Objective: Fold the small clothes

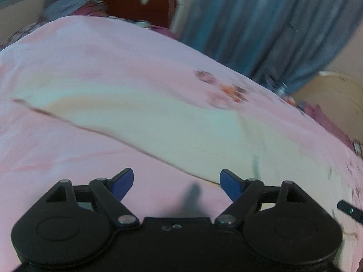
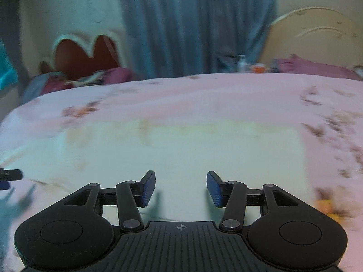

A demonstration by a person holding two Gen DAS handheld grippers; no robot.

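A pale cream-white garment (image 1: 140, 117) lies flat on a pink flowered bedsheet (image 1: 68, 52). It also shows in the right wrist view (image 2: 181, 149) as a wide pale rectangle on the sheet (image 2: 181, 95). My left gripper (image 1: 176, 182) is open and empty, just above the sheet by the garment's near edge. My right gripper (image 2: 181, 187) is open and empty, low over the garment's near part. The left gripper's tip (image 2: 10, 174) shows at the left edge of the right wrist view. Both views are blurred.
Blue-grey curtains (image 2: 195, 27) hang behind the bed. A cream headboard (image 2: 317, 38) with purple pillows (image 2: 313, 68) stands at the right. A red heart-shaped cushion (image 2: 86, 59) and bundled cloth lie at the far left. Small items (image 2: 249, 65) sit by the curtain.
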